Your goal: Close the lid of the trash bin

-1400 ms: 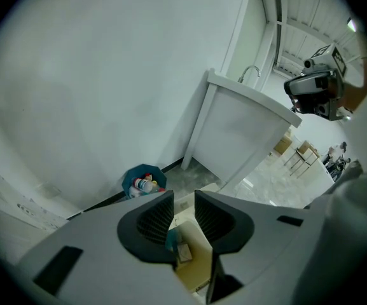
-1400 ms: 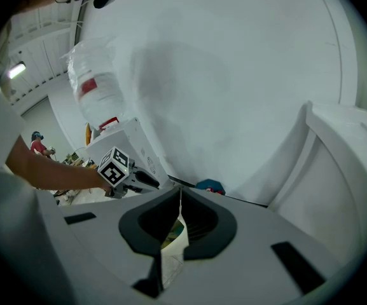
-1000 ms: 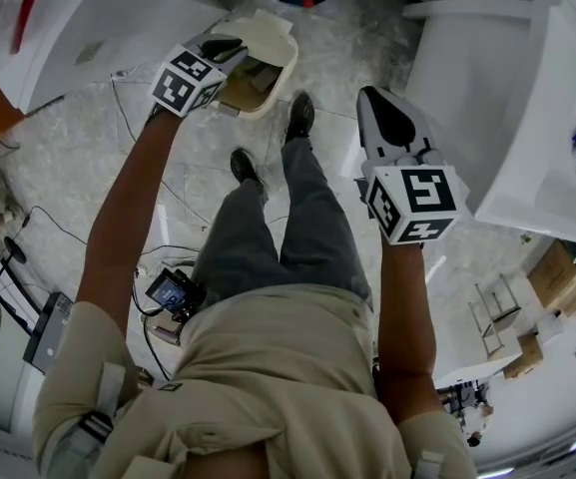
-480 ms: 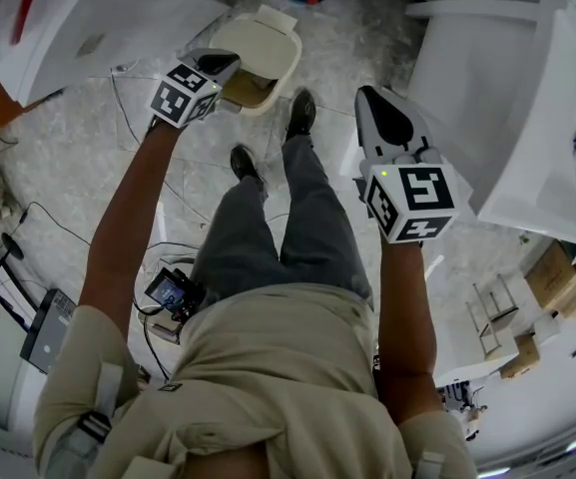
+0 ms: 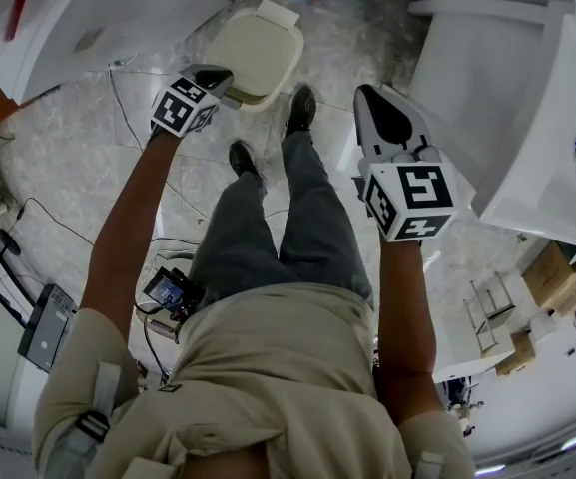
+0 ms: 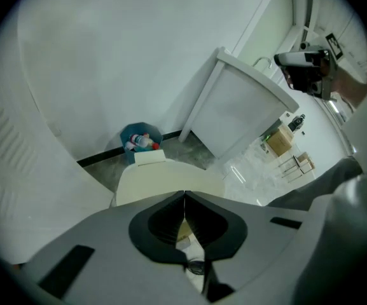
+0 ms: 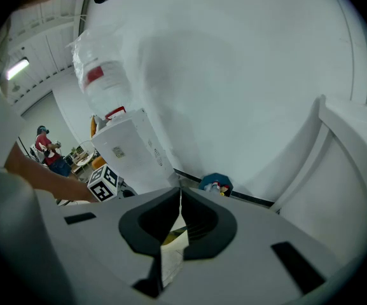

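Down has come the cream plastic trash-bin lid (image 5: 260, 46), which stood raised a second ago; it now lies almost flat, with a dark sliver under its near edge. It sits on the grey marbled floor (image 5: 118, 138) ahead of the person's black shoes (image 5: 299, 113). Over that near edge hangs the left hand-held gripper (image 5: 216, 76), jaws pressed together, empty. The right hand-held gripper (image 5: 367, 94), likewise pressed together, hangs well apart.

left tongs (image 5: 211, 76) shut, arm outstretched (angled down); right tongs (image 5: 375, 103) seemingly shut too.
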`<state>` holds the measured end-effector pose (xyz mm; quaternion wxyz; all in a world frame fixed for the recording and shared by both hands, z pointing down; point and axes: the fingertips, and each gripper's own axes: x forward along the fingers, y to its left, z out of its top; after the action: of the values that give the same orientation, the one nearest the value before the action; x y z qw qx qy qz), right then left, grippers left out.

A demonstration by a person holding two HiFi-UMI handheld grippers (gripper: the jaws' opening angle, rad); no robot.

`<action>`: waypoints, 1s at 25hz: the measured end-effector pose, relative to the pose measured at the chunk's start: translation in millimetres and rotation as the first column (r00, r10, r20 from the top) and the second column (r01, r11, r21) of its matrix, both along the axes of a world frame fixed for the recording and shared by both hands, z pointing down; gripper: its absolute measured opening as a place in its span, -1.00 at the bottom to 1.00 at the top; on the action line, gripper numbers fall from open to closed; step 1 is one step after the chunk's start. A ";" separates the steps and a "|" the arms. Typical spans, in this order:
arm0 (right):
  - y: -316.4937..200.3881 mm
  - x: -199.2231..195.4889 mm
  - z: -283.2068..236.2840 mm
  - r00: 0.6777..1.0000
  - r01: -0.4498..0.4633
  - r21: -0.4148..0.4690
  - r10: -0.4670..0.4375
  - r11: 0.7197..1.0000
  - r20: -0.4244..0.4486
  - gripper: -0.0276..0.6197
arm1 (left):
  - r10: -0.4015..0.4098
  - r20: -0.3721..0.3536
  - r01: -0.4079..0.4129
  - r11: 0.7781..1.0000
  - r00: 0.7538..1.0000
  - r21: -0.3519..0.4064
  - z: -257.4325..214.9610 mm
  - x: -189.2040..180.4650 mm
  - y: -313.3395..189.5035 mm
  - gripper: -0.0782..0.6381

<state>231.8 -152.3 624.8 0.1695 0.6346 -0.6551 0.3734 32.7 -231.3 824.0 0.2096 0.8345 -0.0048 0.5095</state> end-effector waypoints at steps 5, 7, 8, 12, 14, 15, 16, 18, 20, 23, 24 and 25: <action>-0.7 -2.1 4.8 1.000 0.006 -0.009 -0.006 1.000 -0.004 -0.83 | -0.009 0.088 0.013 0.999 0.996 -0.046 41.8 -15.7 13.4 -0.74; 0.7 -1.5 8.3 1.000 0.005 -0.015 -0.005 1.000 -0.006 -0.83 | -0.008 0.110 0.014 0.998 0.994 -0.058 52.9 -23.3 18.8 -0.74; 1.6 -1.2 10.6 1.000 0.003 -0.019 -0.003 1.000 -0.006 -0.83 | -0.012 0.114 0.020 0.998 0.993 -0.064 57.6 -27.1 21.0 -0.73; 4.7 -1.5 22.2 1.000 -0.001 -0.034 0.001 0.999 -0.002 -0.83 | -0.022 0.137 0.034 0.996 0.990 -0.085 77.2 -37.6 27.3 -0.73; 6.4 -2.7 28.8 1.000 -0.002 -0.041 0.002 0.999 -0.001 -0.83 | -0.019 0.152 0.034 0.995 0.988 -0.093 87.8 -41.2 30.9 -0.73; 7.1 -3.6 31.8 1.000 -0.002 -0.044 0.002 0.999 0.000 -0.83 | -0.021 0.160 0.037 0.994 0.987 -0.098 93.0 -43.9 32.7 -0.73; 7.3 -4.3 34.5 1.000 -0.001 -0.047 0.001 0.999 0.001 -0.83 | -0.023 0.169 0.041 0.994 0.985 -0.103 98.2 -46.8 34.1 -0.73; 6.7 -4.5 39.5 1.000 0.001 -0.049 -0.001 0.999 0.001 -0.83 | -0.028 0.183 0.049 0.992 0.983 -0.113 108.3 -50.8 35.7 -0.73; 6.5 -4.3 44.8 1.000 0.002 -0.053 -0.002 0.999 0.001 -0.83 | -0.029 0.193 0.053 0.991 0.981 -0.125 116.4 -51.8 37.1 -0.73; 6.2 -6.2 53.1 1.000 0.005 -0.060 -0.005 0.998 0.005 -0.83 | -0.027 0.203 0.056 0.989 0.979 -0.138 126.0 -53.3 39.0 -0.73; 5.9 -7.1 55.4 1.000 0.007 -0.061 -0.006 0.998 0.007 -0.83 | -0.026 0.206 0.056 0.989 0.978 -0.140 129.2 -53.9 39.4 -0.73; 5.8 -7.8 57.3 1.000 0.008 -0.061 -0.008 0.998 0.008 -0.83 | -0.026 0.209 0.056 0.988 0.978 -0.143 132.2 -54.7 40.0 -0.73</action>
<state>224.0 -146.5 682.1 0.1876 0.6250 -0.6466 0.3952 -21.9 -191.3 956.2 0.2798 0.7590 -0.0060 0.5879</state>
